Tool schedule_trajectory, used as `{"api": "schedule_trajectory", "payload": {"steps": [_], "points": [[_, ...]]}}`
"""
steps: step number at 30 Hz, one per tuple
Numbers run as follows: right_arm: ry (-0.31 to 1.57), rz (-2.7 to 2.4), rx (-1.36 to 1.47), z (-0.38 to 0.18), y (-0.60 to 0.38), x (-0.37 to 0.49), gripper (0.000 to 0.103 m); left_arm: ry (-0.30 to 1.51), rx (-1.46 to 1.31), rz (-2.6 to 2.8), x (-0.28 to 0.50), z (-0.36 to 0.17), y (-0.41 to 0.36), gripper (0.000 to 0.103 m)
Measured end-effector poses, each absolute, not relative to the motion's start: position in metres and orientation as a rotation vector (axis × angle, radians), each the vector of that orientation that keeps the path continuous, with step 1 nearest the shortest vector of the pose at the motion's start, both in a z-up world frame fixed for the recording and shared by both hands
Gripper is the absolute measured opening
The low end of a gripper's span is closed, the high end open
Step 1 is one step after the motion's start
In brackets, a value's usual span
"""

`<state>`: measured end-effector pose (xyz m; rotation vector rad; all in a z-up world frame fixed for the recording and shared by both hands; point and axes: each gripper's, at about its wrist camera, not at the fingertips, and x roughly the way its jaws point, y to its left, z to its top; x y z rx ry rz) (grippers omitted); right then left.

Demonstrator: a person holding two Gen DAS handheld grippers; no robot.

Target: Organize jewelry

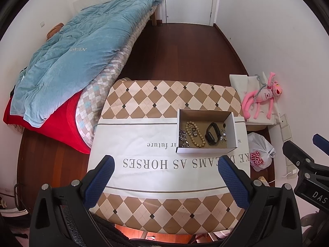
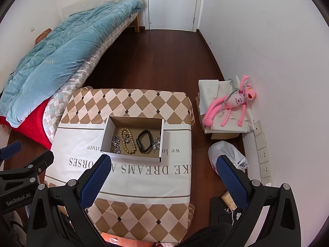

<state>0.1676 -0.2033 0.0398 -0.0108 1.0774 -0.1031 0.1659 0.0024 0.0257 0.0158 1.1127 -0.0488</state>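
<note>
An open cardboard box (image 1: 233,130) (image 2: 107,132) stands on the cloth-covered table (image 1: 144,140) (image 2: 86,131). Inside lie a wooden bead bracelet (image 1: 195,136) (image 2: 128,142), a black band (image 1: 211,135) (image 2: 143,141), a silver chain (image 1: 183,138) (image 2: 115,143) and small silver pieces (image 1: 223,136) (image 2: 156,143). My left gripper (image 1: 166,162) is open and empty, above the table in front of the box. My right gripper (image 2: 163,163) is open and empty, above the table's near right side, right of the box. Each gripper's body also shows at the edge of the other's view.
A bed with a blue quilt (image 1: 72,61) (image 2: 61,47) stands left of the table. A pink plush toy (image 1: 265,96) (image 2: 230,105) lies on white sheets at the right wall. A white plastic bag (image 1: 261,150) (image 2: 228,154) sits on the dark wood floor (image 1: 185,51) right of the table.
</note>
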Motion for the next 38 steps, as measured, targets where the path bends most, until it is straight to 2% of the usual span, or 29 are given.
{"api": "schedule_trajectory", "payload": {"steps": [38], "points": [[1.083,-0.097,-0.005,0.041,-0.205,0.165,0.103,1.09,0.026,-0.049,0.16,0.037,0.002,0.103]]}}
